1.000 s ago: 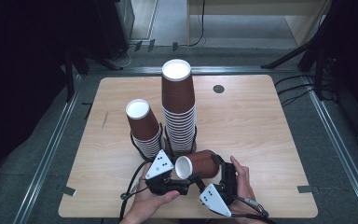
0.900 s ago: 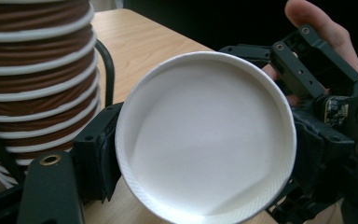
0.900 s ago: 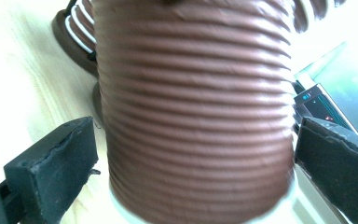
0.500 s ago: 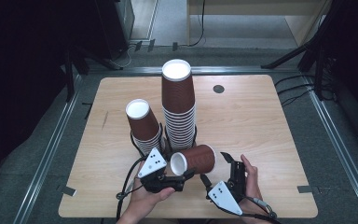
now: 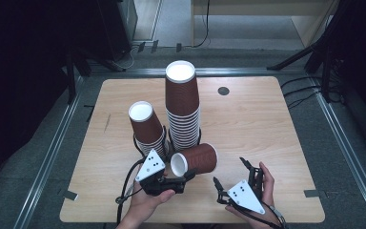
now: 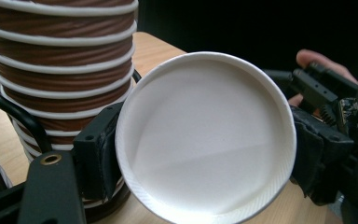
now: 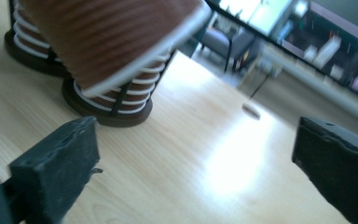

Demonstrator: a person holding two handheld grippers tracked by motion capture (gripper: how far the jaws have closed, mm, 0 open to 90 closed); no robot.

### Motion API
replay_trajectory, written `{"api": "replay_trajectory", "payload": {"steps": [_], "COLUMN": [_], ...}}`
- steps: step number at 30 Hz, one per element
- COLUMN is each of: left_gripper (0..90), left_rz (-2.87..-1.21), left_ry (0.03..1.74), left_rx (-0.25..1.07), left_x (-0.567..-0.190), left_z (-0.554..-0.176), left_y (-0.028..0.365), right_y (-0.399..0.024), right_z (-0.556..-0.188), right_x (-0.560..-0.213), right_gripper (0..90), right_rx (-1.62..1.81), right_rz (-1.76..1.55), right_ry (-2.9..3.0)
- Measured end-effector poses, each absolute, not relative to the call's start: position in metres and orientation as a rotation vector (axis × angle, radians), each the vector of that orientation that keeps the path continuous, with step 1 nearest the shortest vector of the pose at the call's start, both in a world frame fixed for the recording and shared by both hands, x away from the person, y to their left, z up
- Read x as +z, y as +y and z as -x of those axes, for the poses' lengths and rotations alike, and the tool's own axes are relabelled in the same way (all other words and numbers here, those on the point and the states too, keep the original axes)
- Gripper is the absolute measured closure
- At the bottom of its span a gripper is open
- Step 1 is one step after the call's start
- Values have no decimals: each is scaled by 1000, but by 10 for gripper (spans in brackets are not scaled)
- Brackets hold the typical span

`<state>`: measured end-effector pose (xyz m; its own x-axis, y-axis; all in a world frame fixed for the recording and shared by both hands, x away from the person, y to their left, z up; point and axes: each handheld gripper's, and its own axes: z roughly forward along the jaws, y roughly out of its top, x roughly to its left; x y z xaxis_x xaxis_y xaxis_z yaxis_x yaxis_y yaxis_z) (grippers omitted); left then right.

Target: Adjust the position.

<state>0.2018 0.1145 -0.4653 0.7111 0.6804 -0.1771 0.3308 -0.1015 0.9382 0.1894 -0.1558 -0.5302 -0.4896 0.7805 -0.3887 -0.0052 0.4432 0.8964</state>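
While the left gripper (image 5: 187,174) holds a single brown paper cup (image 5: 196,159) on its side, the open mouth faces back toward the person and the base points at the stacks. Its jaws are clenched across the cup's white rim; in the left gripper view one black pad sits against the rim at the left and the other at the right, the white interior (image 6: 205,135) between them. Holding it by the rim keeps the cup's wall uncrushed and leaves the body free.

The cup sits just above the wooden table (image 5: 267,124), directly in front of the tall stack (image 5: 183,105) of upturned cups, which stands in a dark wire holder (image 7: 107,109). A shorter stack (image 5: 147,126) leans beside it to the left, in its own holder. The horizontal pose looks like a halfway point: either just lifted off a stack or being turned over to go onto one. Which, I cannot tell.

The right gripper (image 5: 231,174) rests off to the right, near the table's front edge, apart from the cup. Its jaws have just been closing slightly but stand wide with nothing between them; its own view shows bare tabletop in the gap. Probable reason: it has let go so the left hand alone carries the cup.
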Motion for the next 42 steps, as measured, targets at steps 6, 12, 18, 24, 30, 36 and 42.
{"api": "replay_trajectory", "payload": {"steps": [6,12,18,24,30,36,42], "left_gripper": [227,227,227,227,227,227,228], "left_rz": [-1682,-1676,-1674,-1676,-1659,-1648,-1631], "left_ry": [801,795,778,768,759,740,724], "left_rx": [375,379,366,364,364,373,385], "left_x": [-465,-466,-465,-467,-467,-469,-470], "left_z": [-203,-206,-206,-208,-212,-216,-218], "left_y": [111,109,104,99,95,87,81], "right_y": [-166,-166,-173,-178,-175,-175,-179], "right_z": [-195,-190,-185,-180,-179,-178,-180], "right_x": [-527,-521,-513,-507,-507,-504,-502], "right_gripper": [58,62,112,154,133,44,0], "right_rx": [1321,1444,1642,1846,1944,2006,2108], "right_rz": [-954,-1070,-1276,-1428,-1574,-1680,-1913], "right_ry": [1755,1717,1642,1565,1485,1457,1365]}}
